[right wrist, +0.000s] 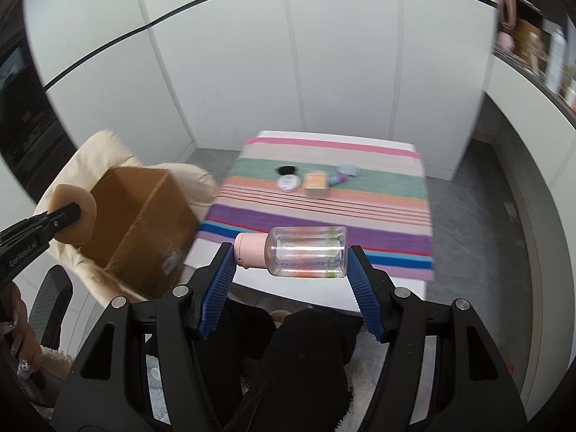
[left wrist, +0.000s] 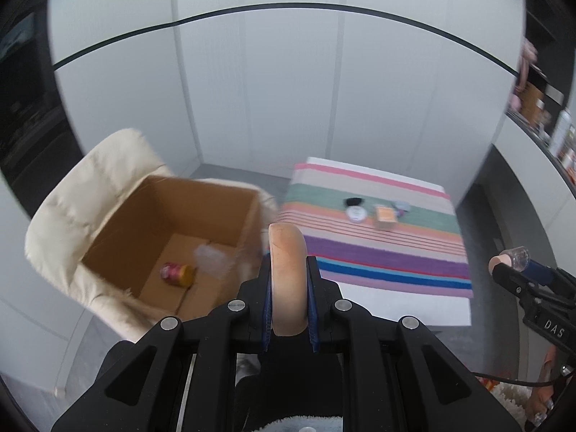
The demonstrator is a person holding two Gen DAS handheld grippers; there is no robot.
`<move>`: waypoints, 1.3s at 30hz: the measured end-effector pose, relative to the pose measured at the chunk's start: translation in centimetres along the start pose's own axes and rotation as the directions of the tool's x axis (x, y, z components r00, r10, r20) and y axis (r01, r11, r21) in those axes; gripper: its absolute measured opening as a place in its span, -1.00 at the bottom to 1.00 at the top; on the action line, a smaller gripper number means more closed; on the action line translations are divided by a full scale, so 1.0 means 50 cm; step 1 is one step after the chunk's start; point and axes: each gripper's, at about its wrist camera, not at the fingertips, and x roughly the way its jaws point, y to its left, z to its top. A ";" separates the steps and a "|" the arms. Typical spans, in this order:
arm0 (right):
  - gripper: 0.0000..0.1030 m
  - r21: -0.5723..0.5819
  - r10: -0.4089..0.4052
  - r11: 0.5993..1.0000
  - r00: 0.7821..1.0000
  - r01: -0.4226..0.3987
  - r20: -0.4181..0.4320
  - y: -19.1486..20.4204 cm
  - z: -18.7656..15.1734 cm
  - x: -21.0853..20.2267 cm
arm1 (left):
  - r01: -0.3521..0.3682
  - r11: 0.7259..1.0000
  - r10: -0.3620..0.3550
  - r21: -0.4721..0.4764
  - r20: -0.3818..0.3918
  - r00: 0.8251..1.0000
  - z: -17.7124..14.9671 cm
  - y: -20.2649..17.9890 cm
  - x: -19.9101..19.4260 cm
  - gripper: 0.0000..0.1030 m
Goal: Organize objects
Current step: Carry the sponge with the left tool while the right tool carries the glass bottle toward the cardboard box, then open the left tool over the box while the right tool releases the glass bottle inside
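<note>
My left gripper is clenched tight on a peach round foam puff beside the open cardboard box; my right gripper clamps a clear pink-capped bottle endwise, near the striped table.

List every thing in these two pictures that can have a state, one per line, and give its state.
Left gripper: shut on a tan foam sponge disc.
Right gripper: shut on a clear plastic bottle with a pink cap, held sideways.
Brown cardboard box: open, on a cream chair.
Red and yellow can: on its side in the box.
Striped cloth: spread flat, small items on it.
</note>
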 end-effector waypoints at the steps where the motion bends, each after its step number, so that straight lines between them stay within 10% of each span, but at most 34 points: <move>1: 0.27 -0.016 0.015 1.000 1.000 -0.015 -0.004 0.016 0.003 0.009 | -0.016 1.000 0.016 -0.022 -0.002 1.000 -0.003 0.020 -0.001 -0.68; 13: 0.27 -0.252 0.217 0.937 0.968 -0.242 -0.123 0.284 0.007 0.114 | -0.147 0.974 0.138 -0.174 -0.062 0.988 -0.033 0.204 0.005 -0.68; 39: 0.27 -0.434 0.166 0.869 0.966 -0.238 -0.197 0.584 0.153 0.408 | -0.198 0.938 0.157 -0.285 -0.159 0.975 0.093 0.497 0.323 -0.68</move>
